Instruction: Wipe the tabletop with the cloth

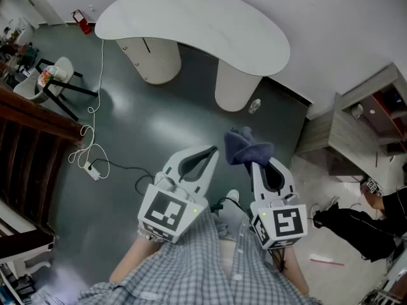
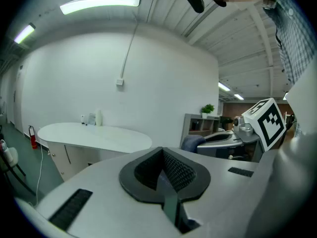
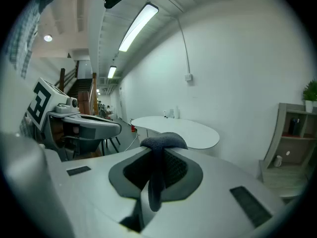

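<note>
Head view: right claw [image 1: 259,165] pinched tight on cloth [image 1: 245,146], presumably for carrying to far table [image 1: 191,24]; left claw [image 1: 212,151] closed, empty.

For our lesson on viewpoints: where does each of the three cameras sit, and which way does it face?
Head view: on the person's head, facing steeply down at floor, white table, left gripper, right gripper; checked shirt shows.
Left gripper view: on the left gripper, along its shut, empty jaws toward the table.
Right gripper view: on the right gripper, along jaws shut on the cloth, toward the table.
Shared: gripper views both show the table.
</note>
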